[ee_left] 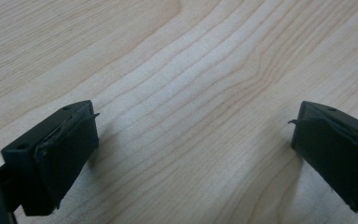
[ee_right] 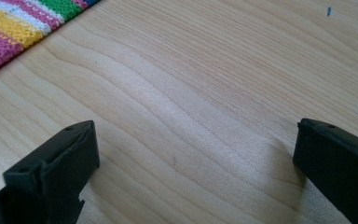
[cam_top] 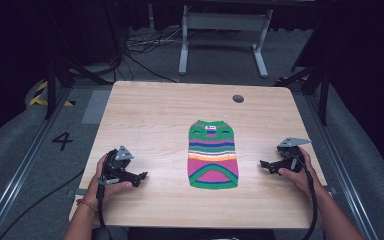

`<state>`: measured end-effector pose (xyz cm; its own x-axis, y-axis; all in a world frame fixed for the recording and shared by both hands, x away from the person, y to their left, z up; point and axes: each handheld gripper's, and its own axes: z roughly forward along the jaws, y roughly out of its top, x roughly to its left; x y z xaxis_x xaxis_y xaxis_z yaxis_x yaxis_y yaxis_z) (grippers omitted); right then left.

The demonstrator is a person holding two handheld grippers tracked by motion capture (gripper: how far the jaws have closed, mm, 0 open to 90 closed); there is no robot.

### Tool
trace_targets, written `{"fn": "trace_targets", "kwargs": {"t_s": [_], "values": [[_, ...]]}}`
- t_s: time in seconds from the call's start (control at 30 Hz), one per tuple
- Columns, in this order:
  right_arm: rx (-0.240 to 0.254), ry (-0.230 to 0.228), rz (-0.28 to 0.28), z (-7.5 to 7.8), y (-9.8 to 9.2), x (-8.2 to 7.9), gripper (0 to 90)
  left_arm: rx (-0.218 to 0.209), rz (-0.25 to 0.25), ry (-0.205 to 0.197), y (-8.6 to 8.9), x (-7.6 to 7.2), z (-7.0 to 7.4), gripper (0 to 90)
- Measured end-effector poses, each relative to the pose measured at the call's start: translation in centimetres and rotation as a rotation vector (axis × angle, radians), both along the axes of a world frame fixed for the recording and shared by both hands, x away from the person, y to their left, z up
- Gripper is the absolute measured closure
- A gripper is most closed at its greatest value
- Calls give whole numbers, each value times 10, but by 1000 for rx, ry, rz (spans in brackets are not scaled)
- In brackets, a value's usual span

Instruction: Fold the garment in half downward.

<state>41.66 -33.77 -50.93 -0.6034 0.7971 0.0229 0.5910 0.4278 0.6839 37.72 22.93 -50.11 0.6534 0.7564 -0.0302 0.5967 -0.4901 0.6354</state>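
Note:
A small striped knitted sweater (cam_top: 213, 155), green, pink, yellow and blue, lies flat on the wooden table (cam_top: 150, 115), a little right of centre, its neck toward the far side. My left gripper (cam_top: 141, 177) rests near the front left, open, well left of the sweater. In the left gripper view its jaws stand wide apart over bare wood (ee_left: 191, 93), the gripper (ee_left: 193, 140) holding nothing. My right gripper (cam_top: 265, 165) sits open just right of the sweater's lower hem. In the right gripper view the gripper (ee_right: 196, 149) is empty and the sweater's striped edge (ee_right: 18, 23) lies at the top left.
A round cable hole (cam_top: 238, 98) is in the table's far right part. Beyond the far edge stand a white desk frame (cam_top: 225, 30) and loose cables (cam_top: 145, 45) on the floor. A black "4" (cam_top: 62, 141) is marked on the floor at the left.

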Motion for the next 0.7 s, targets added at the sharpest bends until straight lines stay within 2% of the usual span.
{"fn": "trace_targets", "kwargs": {"t_s": [0.07,0.1,0.13,0.17,0.2,0.23,0.27,0.33,0.37,0.4,0.47,0.53,0.7], "values": [[4,6,10,1,-1,0,31,-6,25,-7,-1,3,2,110],[4,7,13,2,-2,0,55,-16,17,-5,-2,6,4,164],[6,2,20,3,-3,0,116,-26,7,-15,-4,8,3,197],[6,2,20,3,-3,0,116,-26,7,-15,-4,8,3,183],[12,-1,18,4,-4,0,176,-10,-8,-23,-7,10,4,183],[17,-1,17,5,-6,0,199,2,-20,-19,-9,12,4,201],[19,2,21,5,-6,0,205,-23,-21,-3,-12,15,5,212],[31,6,34,7,-7,0,300,-31,-31,-10,-15,20,9,224],[41,11,43,8,-7,1,314,-18,-36,-25,-17,22,11,235],[45,9,53,9,-6,1,316,-26,-42,-15,-20,24,14,237],[28,-10,67,13,-3,1,355,-25,-51,-22,-25,31,18,236],[41,-1,75,18,-1,3,362,-37,-49,-19,-31,38,21,238],[45,-33,92,39,9,15,390,-50,-78,-42,-55,56,29,244]]}}
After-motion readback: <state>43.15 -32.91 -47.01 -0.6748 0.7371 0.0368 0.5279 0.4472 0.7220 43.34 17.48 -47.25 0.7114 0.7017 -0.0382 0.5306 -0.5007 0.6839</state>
